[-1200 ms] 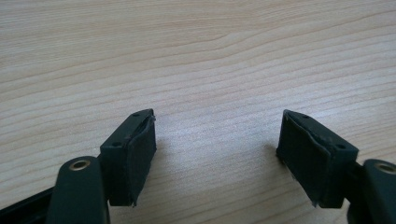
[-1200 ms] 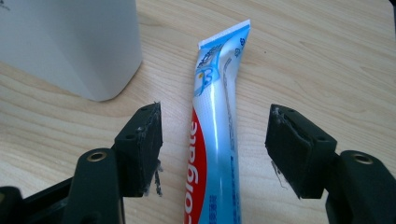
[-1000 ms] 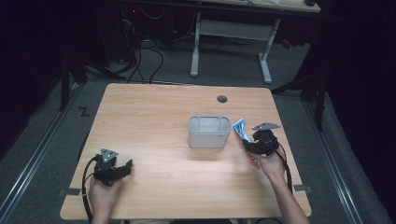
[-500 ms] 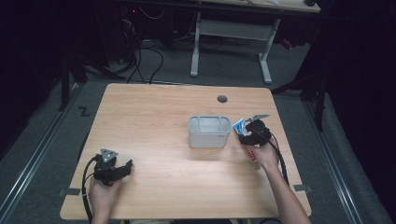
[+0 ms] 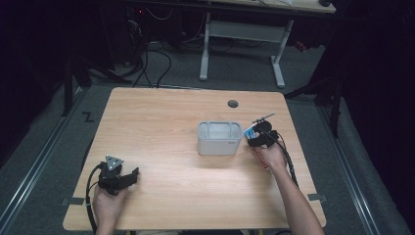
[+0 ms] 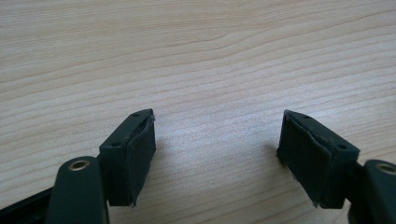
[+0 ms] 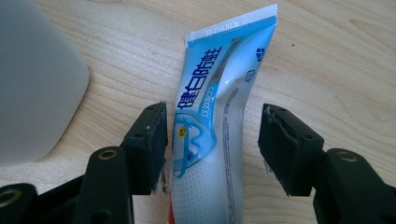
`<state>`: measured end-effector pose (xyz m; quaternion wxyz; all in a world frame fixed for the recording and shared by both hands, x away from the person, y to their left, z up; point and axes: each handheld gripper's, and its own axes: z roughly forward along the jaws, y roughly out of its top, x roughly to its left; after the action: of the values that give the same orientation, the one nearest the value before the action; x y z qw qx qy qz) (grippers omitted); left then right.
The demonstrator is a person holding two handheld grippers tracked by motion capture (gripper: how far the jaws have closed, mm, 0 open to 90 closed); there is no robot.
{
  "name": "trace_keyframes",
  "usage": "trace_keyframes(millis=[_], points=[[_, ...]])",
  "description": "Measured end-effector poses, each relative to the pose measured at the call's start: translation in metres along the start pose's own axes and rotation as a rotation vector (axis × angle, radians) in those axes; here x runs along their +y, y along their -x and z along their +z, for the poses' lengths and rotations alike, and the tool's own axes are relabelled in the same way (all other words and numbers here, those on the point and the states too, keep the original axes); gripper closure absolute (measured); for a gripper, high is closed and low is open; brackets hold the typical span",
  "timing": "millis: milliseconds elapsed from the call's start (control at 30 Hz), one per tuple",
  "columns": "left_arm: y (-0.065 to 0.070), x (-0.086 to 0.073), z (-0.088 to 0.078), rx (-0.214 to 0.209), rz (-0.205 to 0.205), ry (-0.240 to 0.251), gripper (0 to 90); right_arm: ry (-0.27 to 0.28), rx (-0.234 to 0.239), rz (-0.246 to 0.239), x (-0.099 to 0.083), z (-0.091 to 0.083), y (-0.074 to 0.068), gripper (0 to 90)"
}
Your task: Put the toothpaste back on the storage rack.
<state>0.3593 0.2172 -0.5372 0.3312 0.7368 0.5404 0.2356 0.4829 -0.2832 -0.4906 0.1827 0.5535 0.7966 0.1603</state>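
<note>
A blue and white toothpaste tube [image 7: 210, 116] lies flat on the wooden table [image 5: 166, 112], just right of a grey plastic bin [image 5: 219, 138]. In the right gripper view its crimped end points away from me. My right gripper [image 7: 212, 144] straddles the tube, and its jaws have just been closing. The left pad is almost at the tube's edge, while a gap remains at the right pad. From above, the right gripper [image 5: 255, 139] sits beside the bin over the tube [image 5: 250, 130]. My left gripper [image 6: 215, 154] is open over bare wood, near the table's front left [image 5: 128, 176].
The grey bin [image 7: 32, 84] stands close on the left side of the right gripper. A round cable hole [image 5: 233, 104] is in the table's far side. Dark floor, cables and a desk frame [image 5: 242, 34] lie beyond the table.
The right hand has moved left toward the bin and lower, onto the tube. The left hand has stayed where it was.
</note>
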Motion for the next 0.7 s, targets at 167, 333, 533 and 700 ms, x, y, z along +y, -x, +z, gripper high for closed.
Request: trace_keyframes(millis=[167,333,533,700], points=[[0.0,0.0,0.0,-0.002,0.0,-0.002,27.7,-0.051,-0.01,0.011,0.003,0.008,0.0,43.9],[-0.001,0.0,0.0,-0.005,-0.005,0.001,27.6,-0.069,0.031,0.042,0.006,0.012,0.004,49.6],[-0.001,0.0,0.0,-0.008,-0.009,0.003,27.6,-0.087,0.039,0.04,0.008,0.01,0.006,54.7],[-0.001,0.0,0.0,-0.011,-0.012,0.004,27.6,-0.073,0.03,0.034,0.009,0.003,0.009,65.0]])
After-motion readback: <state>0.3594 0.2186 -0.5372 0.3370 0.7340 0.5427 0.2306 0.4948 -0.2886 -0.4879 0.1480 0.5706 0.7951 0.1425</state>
